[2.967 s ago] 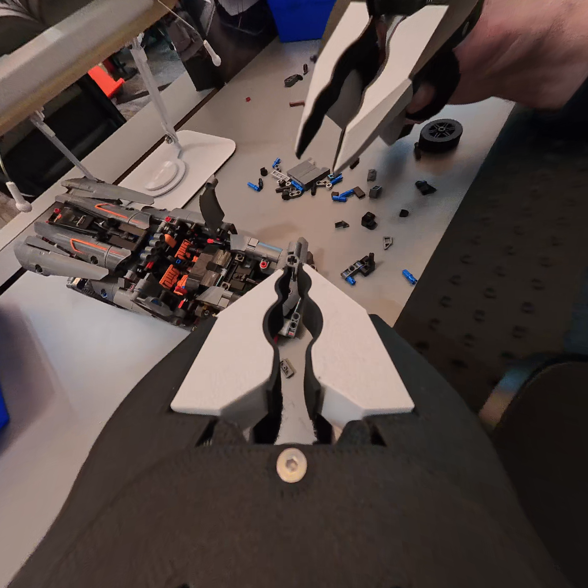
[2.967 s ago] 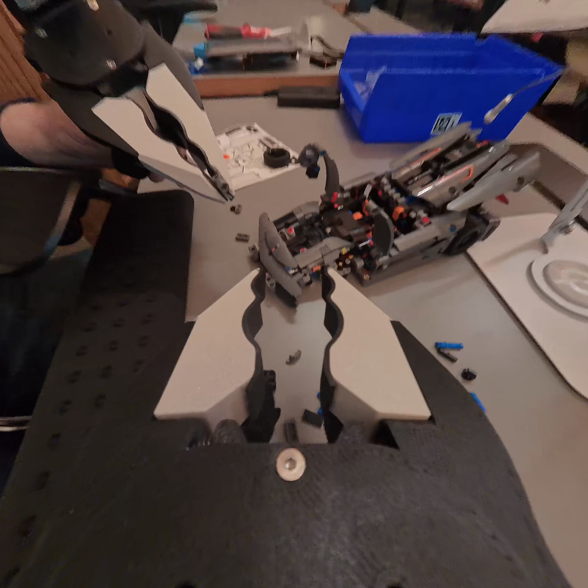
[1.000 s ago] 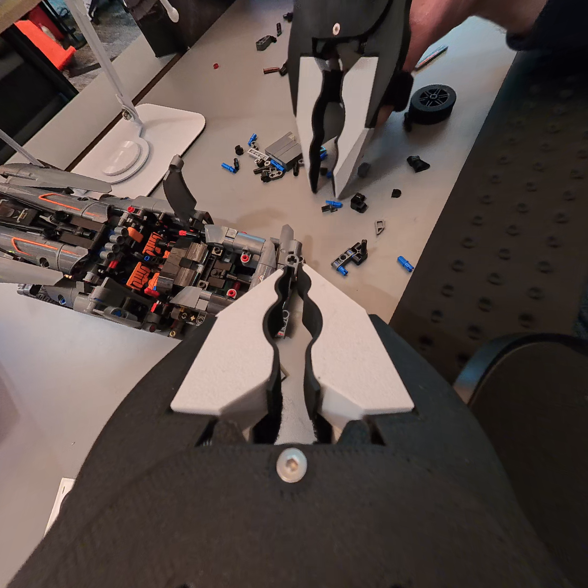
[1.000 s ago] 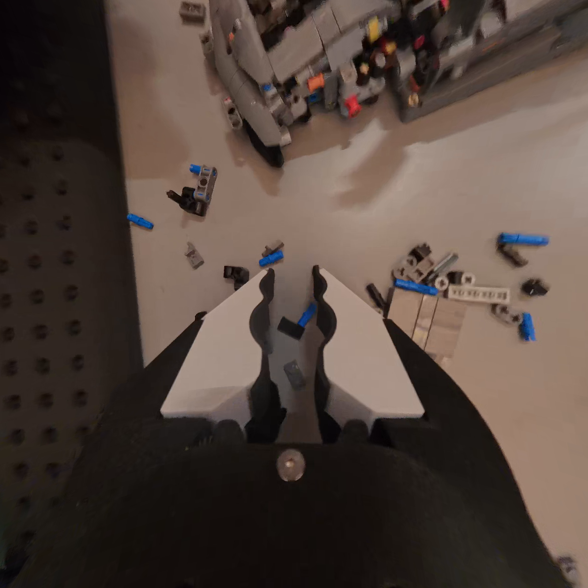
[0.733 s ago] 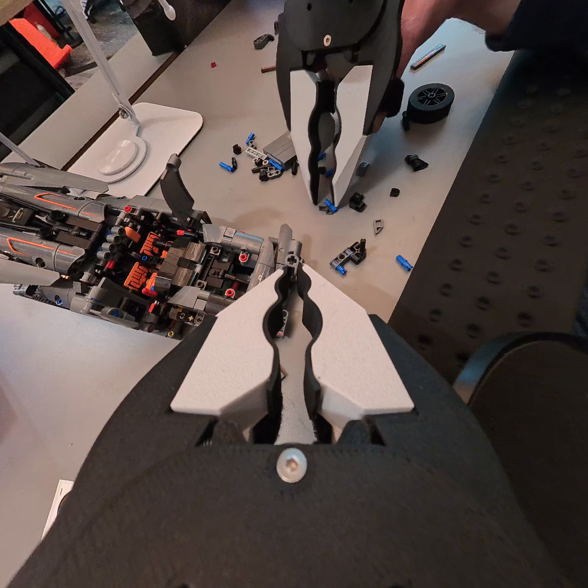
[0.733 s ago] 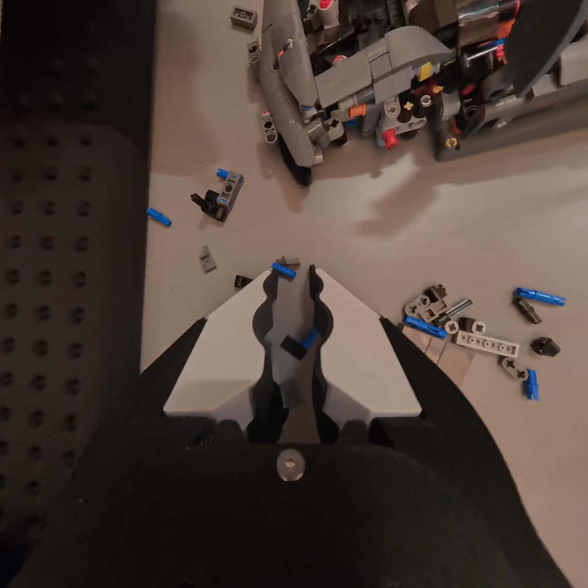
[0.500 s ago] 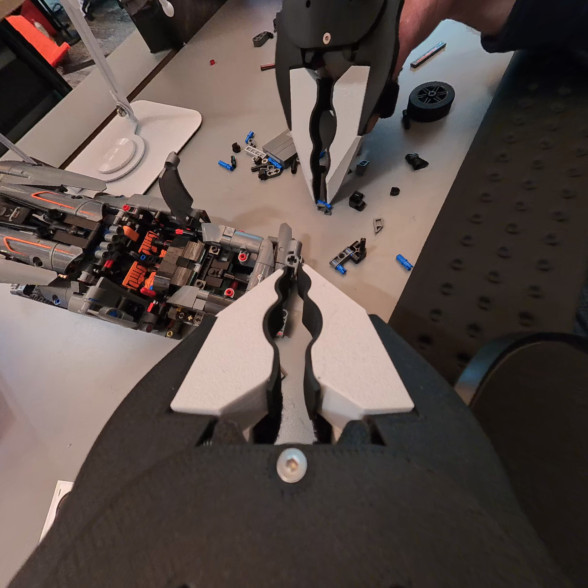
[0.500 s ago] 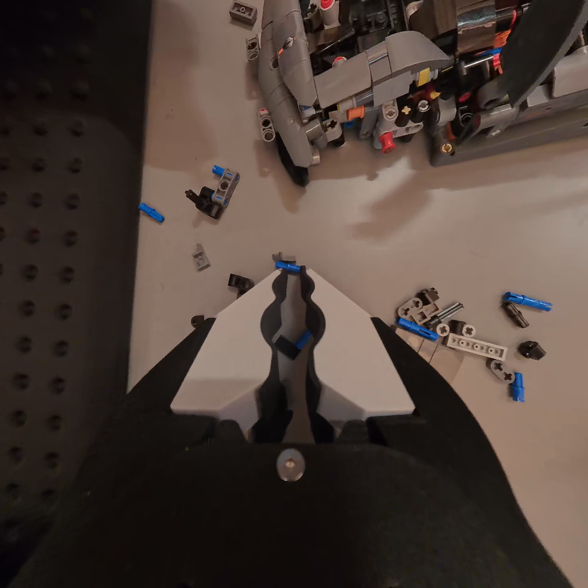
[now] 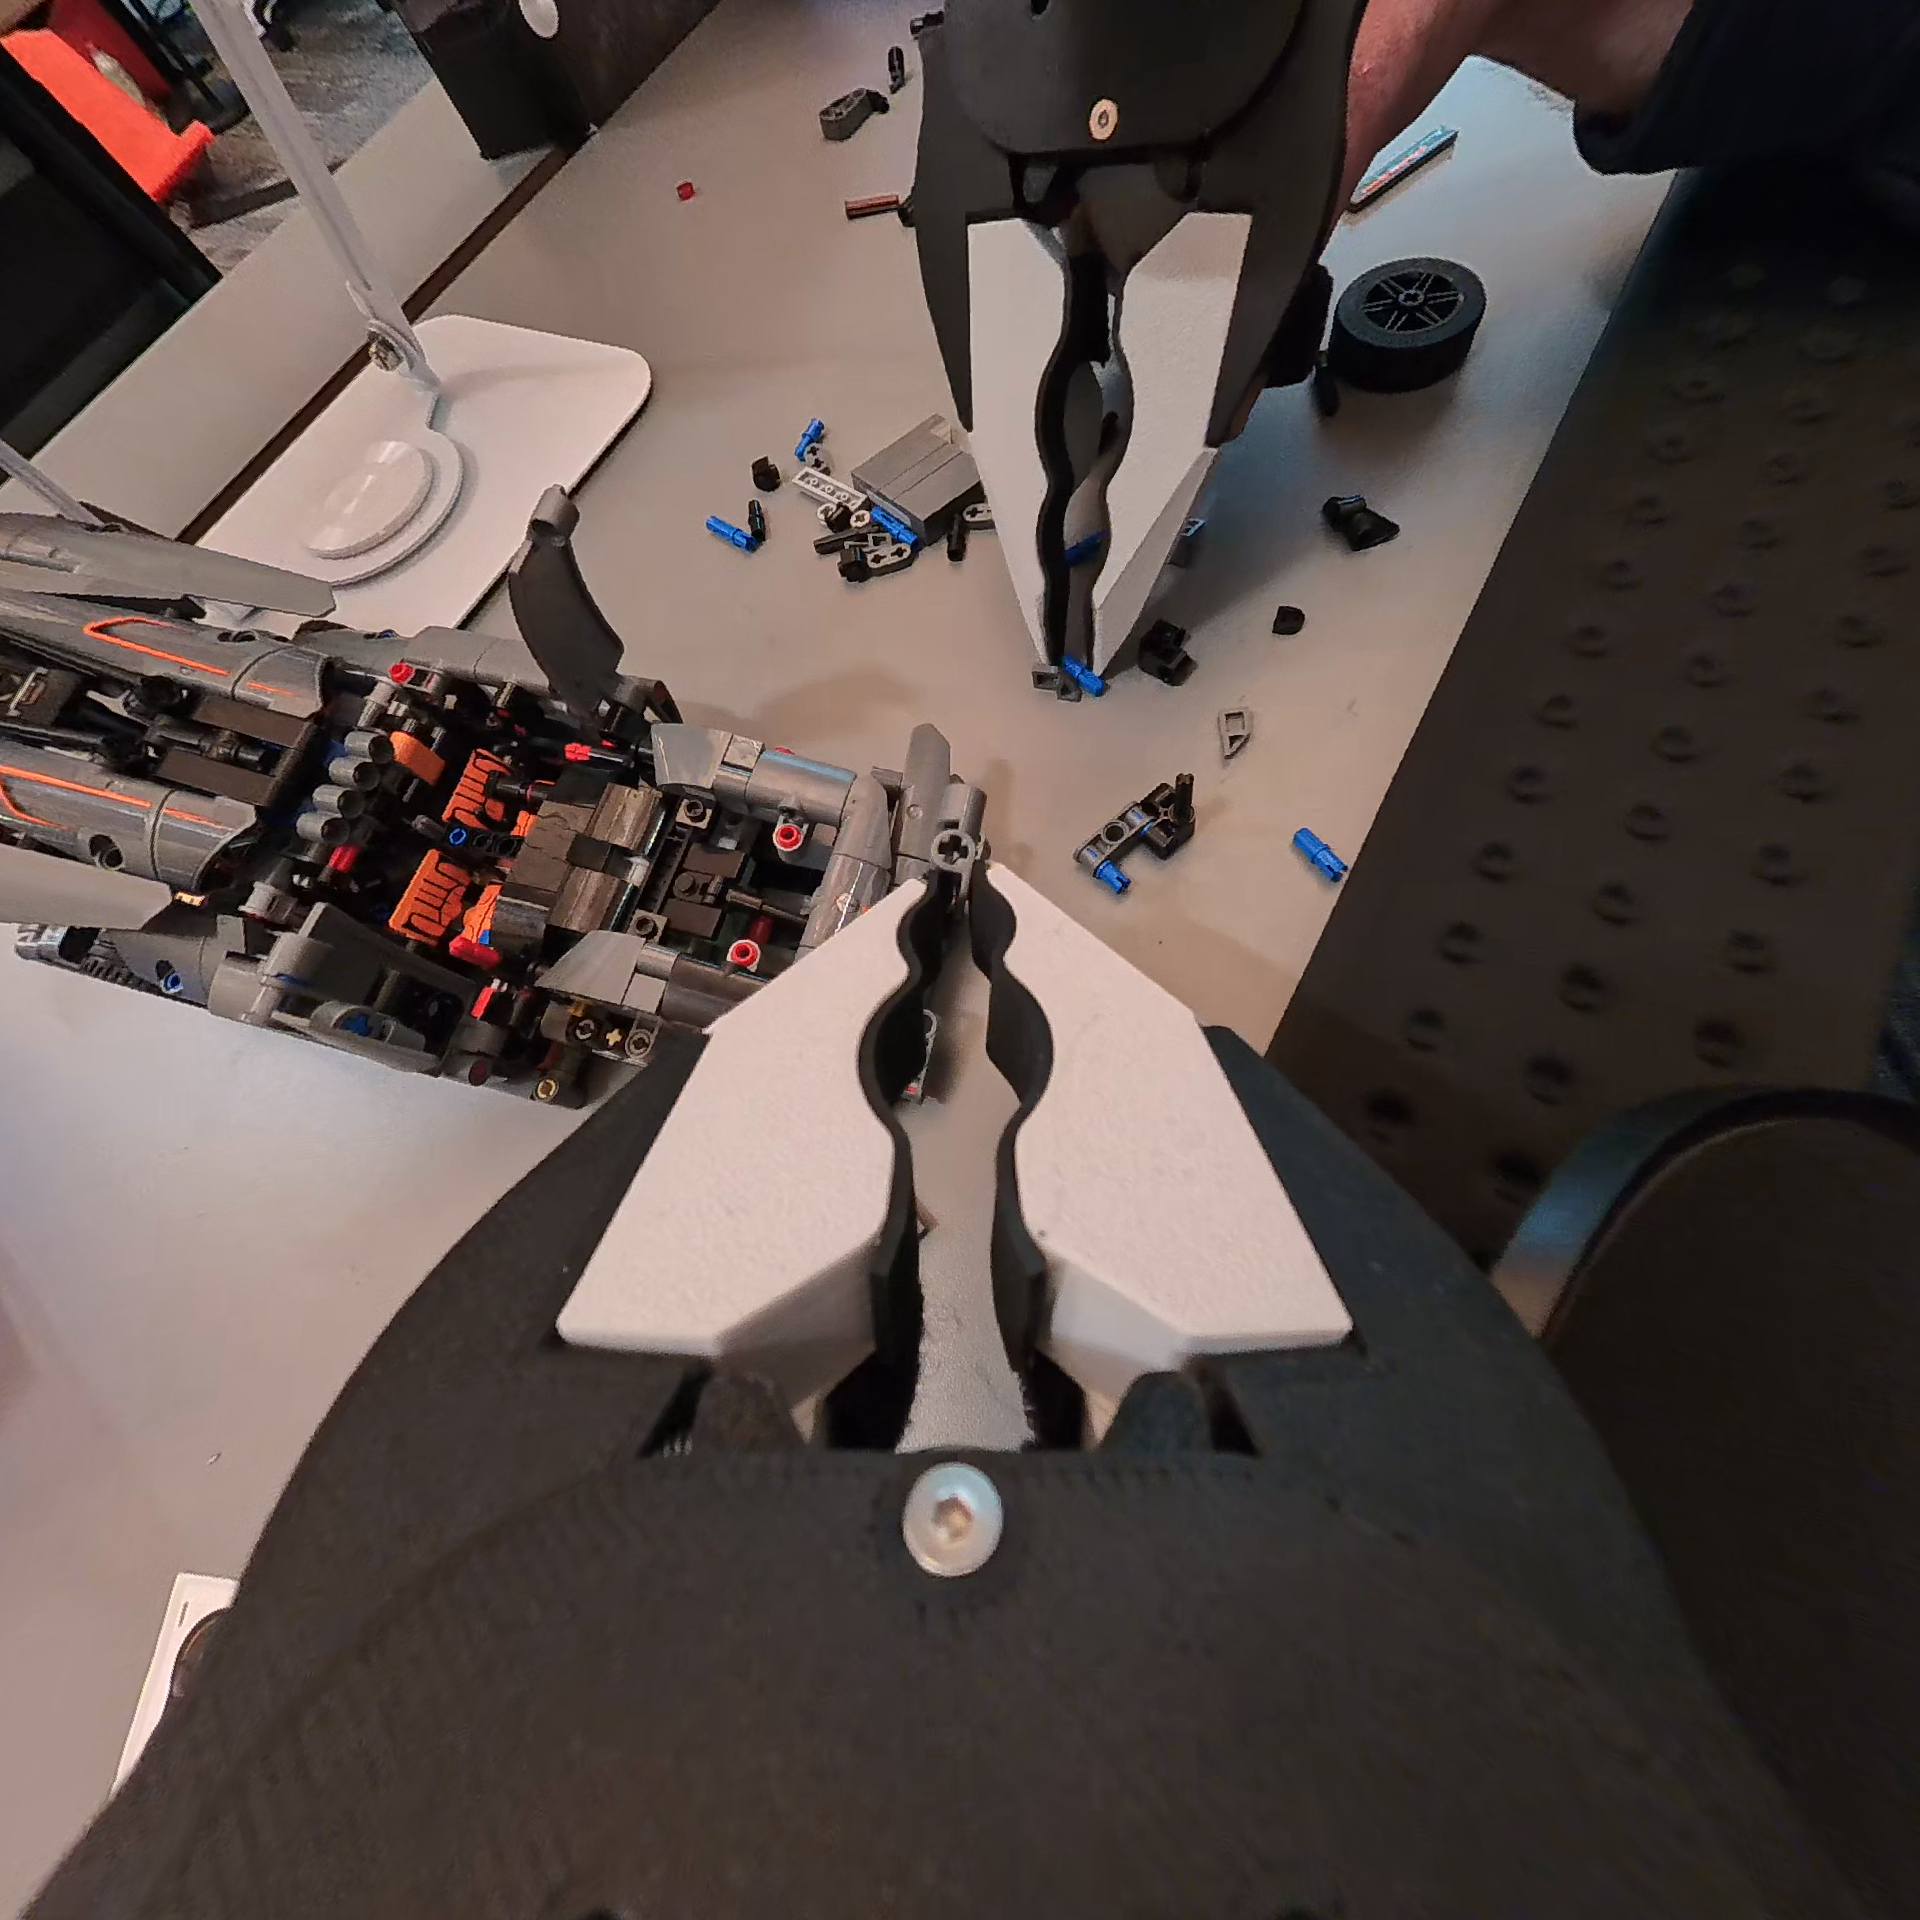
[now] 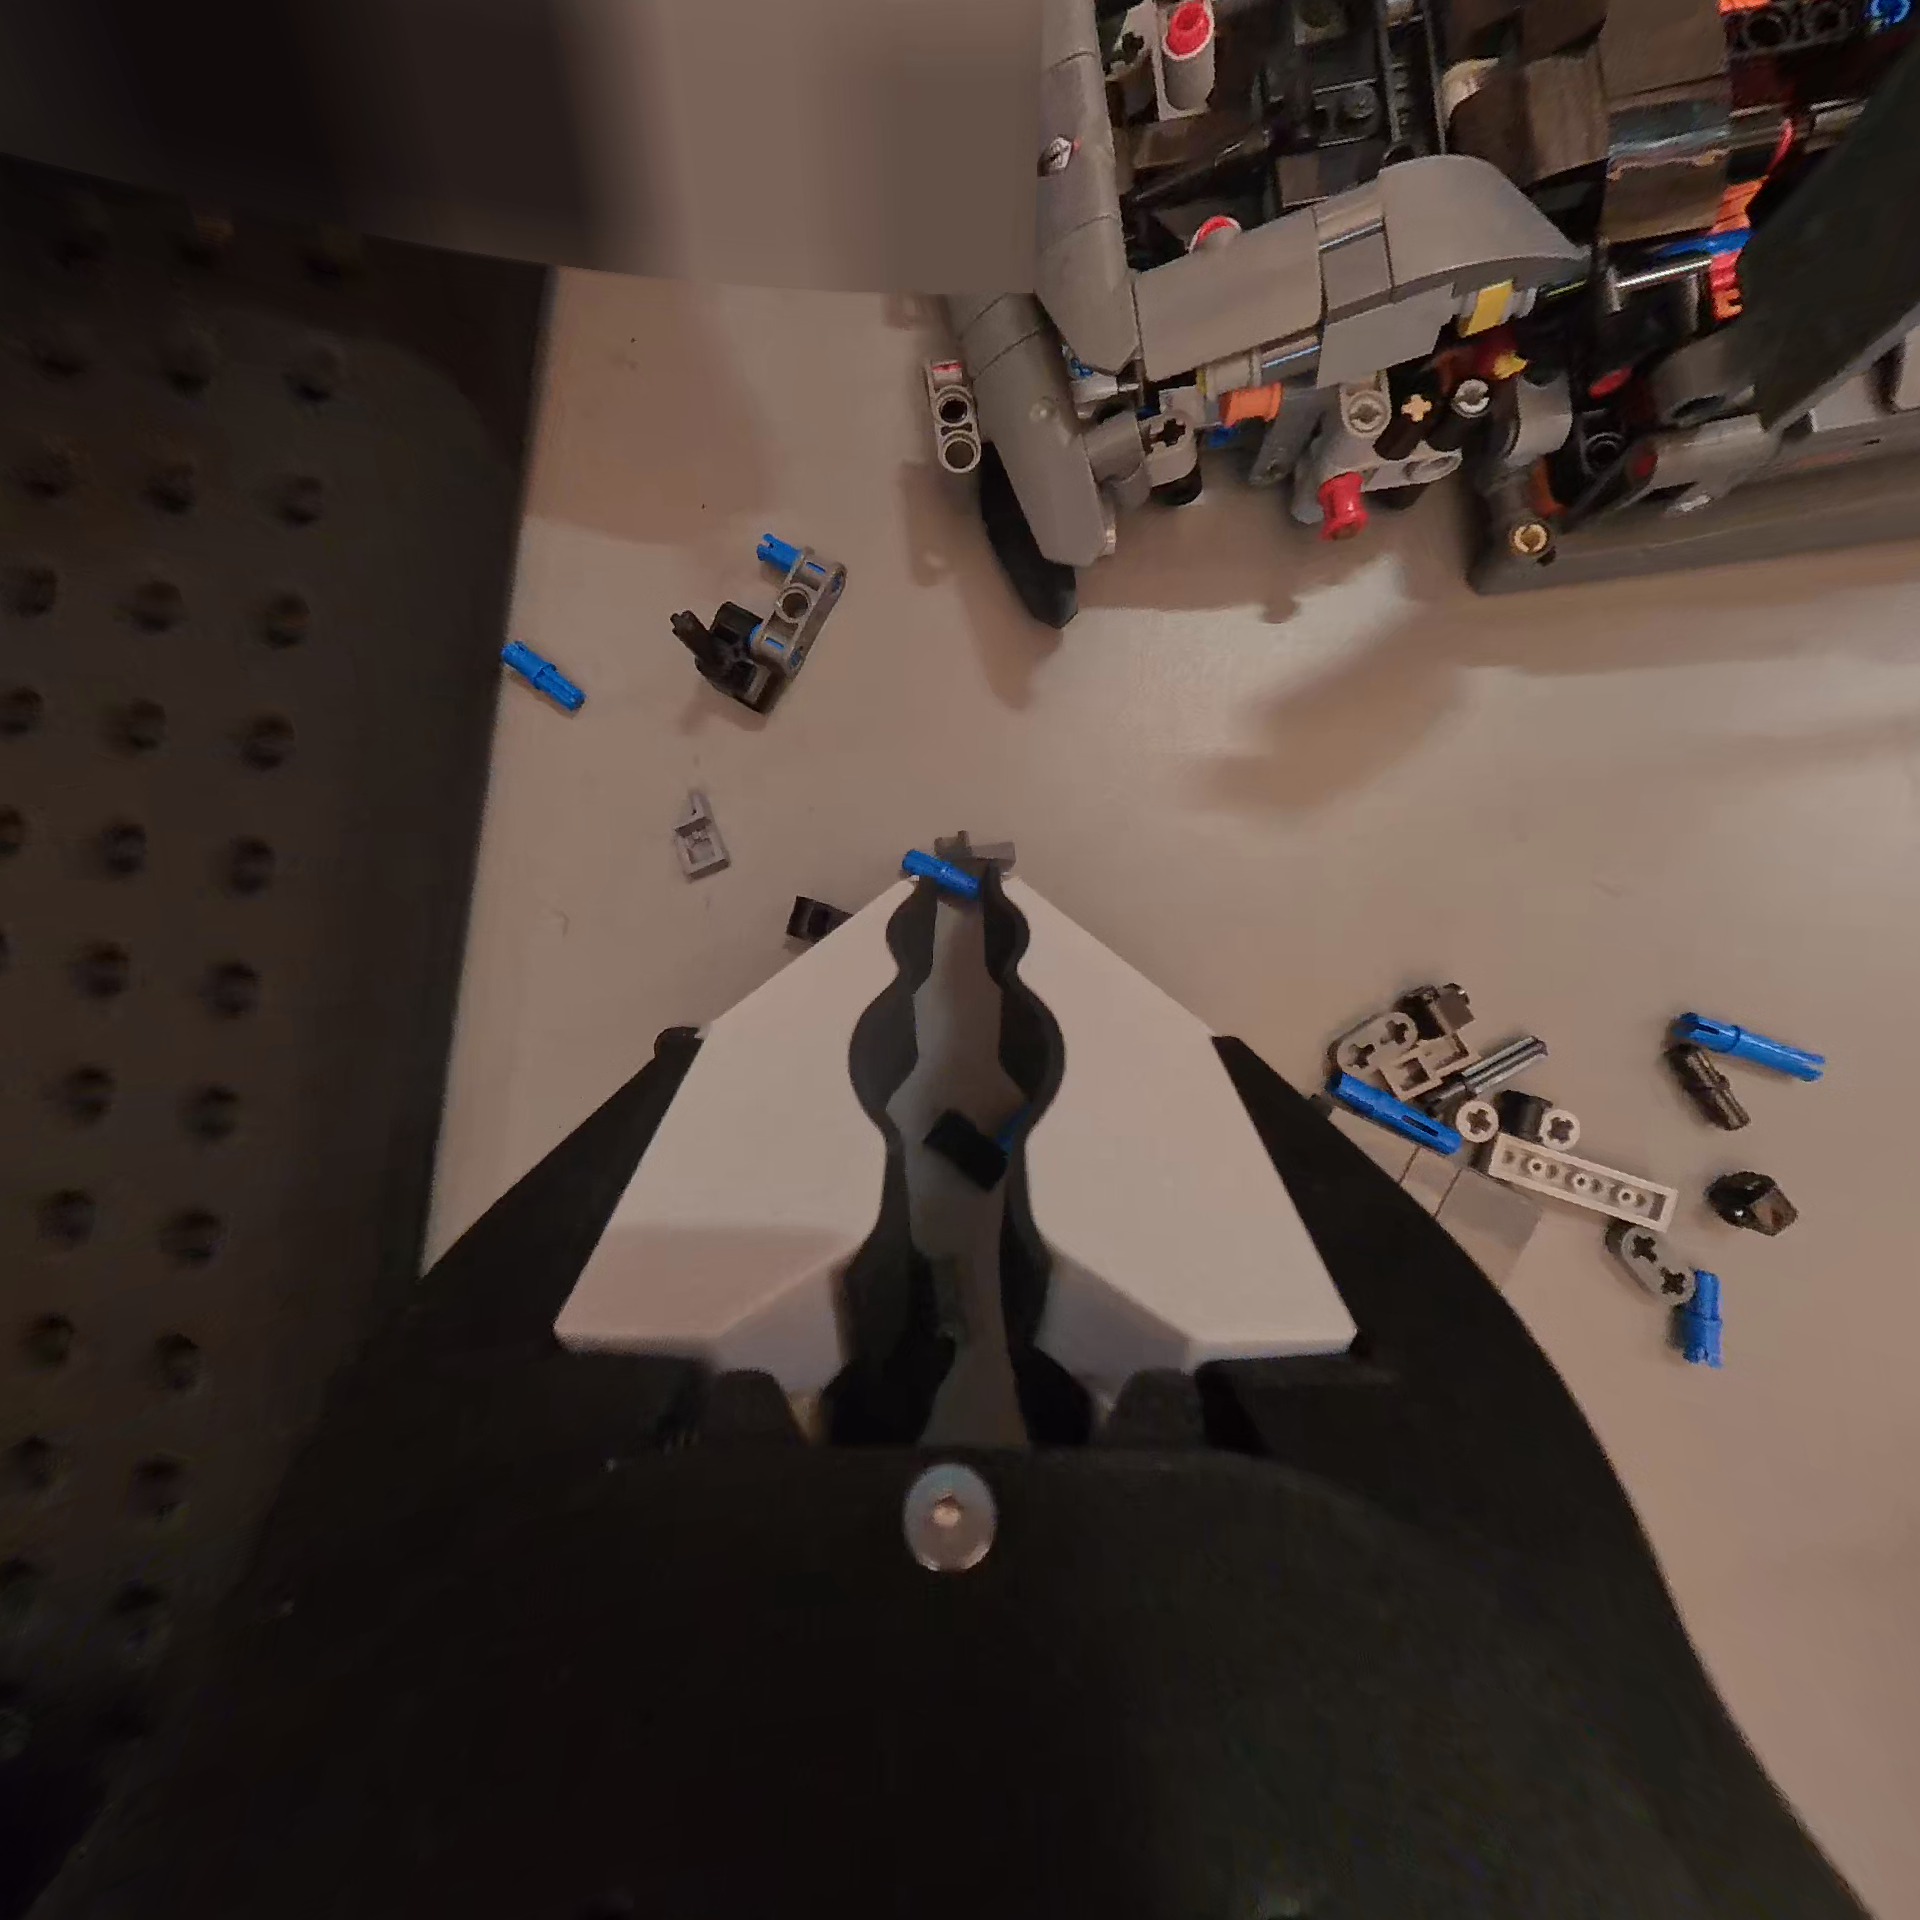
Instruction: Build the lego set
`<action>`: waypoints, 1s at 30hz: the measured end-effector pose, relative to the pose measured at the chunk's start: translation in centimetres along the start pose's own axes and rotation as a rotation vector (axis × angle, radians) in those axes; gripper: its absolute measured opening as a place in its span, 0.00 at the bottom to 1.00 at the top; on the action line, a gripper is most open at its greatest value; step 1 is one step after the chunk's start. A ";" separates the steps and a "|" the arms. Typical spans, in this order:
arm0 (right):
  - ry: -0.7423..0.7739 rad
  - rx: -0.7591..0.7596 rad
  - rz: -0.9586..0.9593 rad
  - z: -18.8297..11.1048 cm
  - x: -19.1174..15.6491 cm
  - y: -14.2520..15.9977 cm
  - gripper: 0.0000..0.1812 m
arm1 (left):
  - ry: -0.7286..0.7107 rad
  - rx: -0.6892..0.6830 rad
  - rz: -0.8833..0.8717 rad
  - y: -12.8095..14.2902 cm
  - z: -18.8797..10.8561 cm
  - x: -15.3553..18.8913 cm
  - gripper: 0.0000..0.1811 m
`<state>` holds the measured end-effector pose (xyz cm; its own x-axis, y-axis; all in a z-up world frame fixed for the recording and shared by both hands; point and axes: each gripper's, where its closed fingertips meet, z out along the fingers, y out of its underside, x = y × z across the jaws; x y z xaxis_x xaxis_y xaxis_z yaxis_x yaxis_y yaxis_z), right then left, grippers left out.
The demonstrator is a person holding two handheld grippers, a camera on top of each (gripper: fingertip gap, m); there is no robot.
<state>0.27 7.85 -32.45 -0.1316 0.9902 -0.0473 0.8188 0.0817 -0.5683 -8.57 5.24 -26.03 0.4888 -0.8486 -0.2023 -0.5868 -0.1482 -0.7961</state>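
Observation:
A partly built grey, black and orange lego car (image 9: 416,831) lies on the grey table (image 9: 208,1247). My left gripper (image 9: 951,883) is shut on a grey beam at the car's front end. My right gripper (image 10: 951,883) points down at the table with its tips shut on a small blue pin (image 10: 940,871). A small grey piece (image 10: 977,847) lies just beyond the pin. In the left wrist view the right gripper (image 9: 1070,670) stands upright on the table, the blue pin (image 9: 1081,675) at its tips. A black piece with a blue end (image 10: 971,1143) lies on the table under its fingers.
A cluster of loose grey, black and blue pieces (image 10: 1507,1122) lies right of my right gripper. A small grey and black sub-assembly (image 10: 764,623) and a blue pin (image 10: 540,675) lie to its left. A black wheel (image 9: 1408,322), a white lamp base (image 9: 436,468) and a black perforated surface (image 9: 1610,727) are nearby. To reach the black wheel (image 9: 1408,322) in a straight line is about 15 centimeters for my right fingers, about 25 centimeters for my left.
My right gripper came down over the loose pieces, reached the table and closed its tips on the blue pin. My left gripper stayed shut on the car's front.

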 end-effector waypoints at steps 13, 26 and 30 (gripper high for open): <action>-0.007 0.015 0.002 0.0 -0.4 0.0 0.04 | 0.006 -0.004 -0.004 0.1 0.1 0.0 0.01; 0.106 0.081 -0.084 -2.6 -0.1 -2.6 0.01 | 0.040 -0.040 0.016 0.0 0.8 0.3 0.01; 0.154 0.154 -0.185 -3.7 -1.2 -5.5 0.01 | 0.077 -0.108 0.050 0.1 1.7 0.2 0.00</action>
<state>-2.03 6.62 -26.23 -0.1747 0.9666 0.1878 0.6925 0.2562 -0.6744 -7.43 5.88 -27.12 0.4087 -0.8921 -0.1928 -0.6772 -0.1548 -0.7193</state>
